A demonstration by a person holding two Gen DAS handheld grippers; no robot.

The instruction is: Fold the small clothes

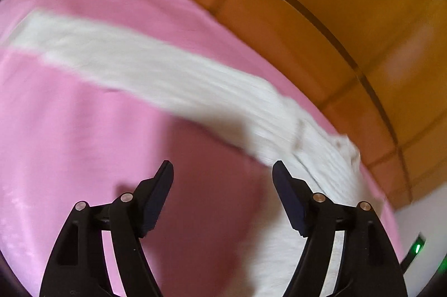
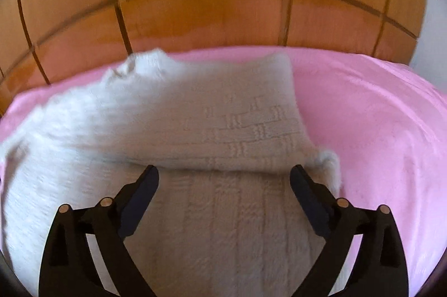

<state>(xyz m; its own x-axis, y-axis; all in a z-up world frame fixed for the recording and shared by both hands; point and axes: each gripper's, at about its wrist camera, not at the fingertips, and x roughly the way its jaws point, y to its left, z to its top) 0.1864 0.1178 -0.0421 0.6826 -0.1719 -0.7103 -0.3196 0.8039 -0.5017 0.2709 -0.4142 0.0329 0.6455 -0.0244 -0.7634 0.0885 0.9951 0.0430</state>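
Observation:
A small white knitted sweater (image 2: 195, 129) lies on a pink sheet (image 2: 377, 129). In the right wrist view one part is folded over the body, with a fold edge just ahead of the fingertips. My right gripper (image 2: 223, 176) is open and empty above the sweater's body. In the left wrist view a long white sleeve (image 1: 156, 73) stretches across the pink sheet (image 1: 69, 143) from upper left to lower right. My left gripper (image 1: 222, 171) is open and empty, its right finger (image 1: 287, 196) over the white knit, its left finger over pink sheet.
A wooden panelled headboard (image 2: 209, 3) rises behind the pink sheet and also shows in the left wrist view (image 1: 335, 3). A white wall (image 1: 419, 218) and a green-lit device (image 1: 417, 248) show at the lower right of the left wrist view.

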